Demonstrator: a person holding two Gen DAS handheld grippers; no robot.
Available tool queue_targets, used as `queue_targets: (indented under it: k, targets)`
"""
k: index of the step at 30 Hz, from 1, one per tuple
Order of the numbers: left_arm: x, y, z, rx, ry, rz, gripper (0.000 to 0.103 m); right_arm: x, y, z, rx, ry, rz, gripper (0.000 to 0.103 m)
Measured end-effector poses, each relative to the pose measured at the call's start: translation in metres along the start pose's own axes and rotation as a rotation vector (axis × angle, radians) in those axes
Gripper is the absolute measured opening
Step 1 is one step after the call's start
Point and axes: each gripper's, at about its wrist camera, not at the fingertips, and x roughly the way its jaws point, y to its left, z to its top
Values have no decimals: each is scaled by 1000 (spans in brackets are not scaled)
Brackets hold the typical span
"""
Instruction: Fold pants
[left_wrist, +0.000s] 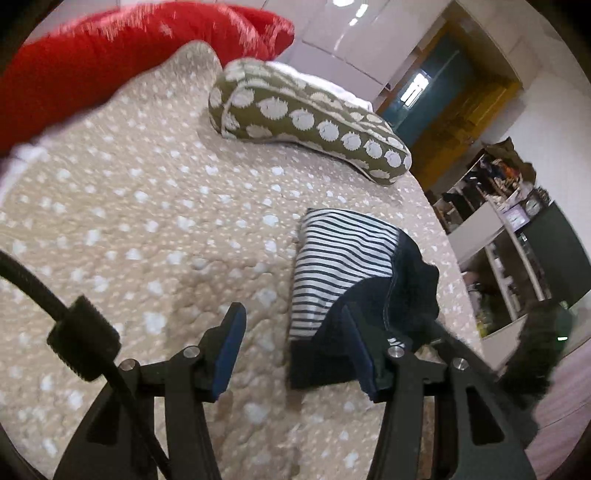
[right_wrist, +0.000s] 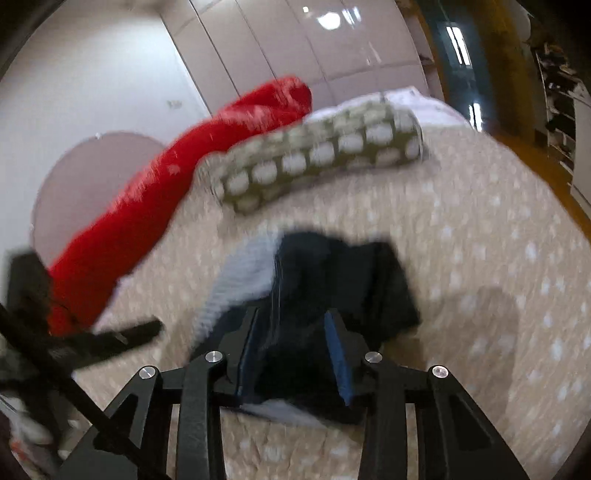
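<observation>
The pants (left_wrist: 406, 284) lie in a folded heap on the beige dotted quilt (left_wrist: 147, 221). They are dark navy, with a navy-and-white striped panel (left_wrist: 340, 258) showing on the left side. My left gripper (left_wrist: 295, 350) hangs open over the heap's near left corner. Only quilt and the edge of the dark cloth show in its gap. In the blurred right wrist view the pants (right_wrist: 332, 273) fill the middle. My right gripper (right_wrist: 293, 347) stands open above them. Both its blue pads are bare, with dark cloth seen between them.
An olive pillow with white spots (left_wrist: 306, 118) (right_wrist: 317, 155) lies beyond the pants. A red blanket (left_wrist: 110, 55) (right_wrist: 166, 206) is bunched at the far left. The bed's right edge drops to a floor with cluttered white shelves (left_wrist: 509, 221). White wardrobe doors (right_wrist: 295, 48) stand behind.
</observation>
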Motion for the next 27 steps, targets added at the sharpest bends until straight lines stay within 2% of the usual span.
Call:
queue_targets:
  k: [3, 5, 6, 7, 9, 11, 13, 15, 17, 19, 21, 24, 27]
  targets:
    - [-21, -6, -7, 50, -61, 61, 58, 11, -5, -10, -15, 20, -48, 39]
    - [-35, -13, -10, 79, -109, 99, 59, 1, -5, -5, 0, 8, -40, 39]
    - [-47, -17, -12, 96, -151, 138, 63, -7, -4, -2, 2, -6, -40, 40]
    - [-56, -21, -13, 107, -190, 173, 70, -18, 0, 0, -6, -31, -48, 42]
    - [-80, -31, -18, 126, -289, 250, 78, -37, 5, -1, -14, -77, -65, 58]
    - [-100, -40, -23, 140, -366, 300, 82, -51, 9, -7, -1, -97, -91, 66]
    - [-121, -49, -29, 152, -433, 318, 90, -63, 10, -19, 21, -101, -86, 67]
    - [-134, -54, -36, 148, -469, 323, 96, -72, 10, -33, 42, -94, -83, 67]
    - [-142, -60, -47, 149, -483, 320, 98, -80, 10, -45, 51, -86, -86, 67]
    - [-143, -67, -58, 194, -484, 318, 98, -88, 13, -56, 48, -84, -89, 67]
    - [-139, -73, -68, 232, -431, 298, 98, -94, 17, -63, 35, -82, -108, 67]
    - [-132, -77, -80, 234, -353, 237, 98, -106, 23, -75, 16, -90, -141, 68]
    - [-124, -81, -92, 253, -301, 230, 98, -113, 24, -84, 14, -85, -172, 69]
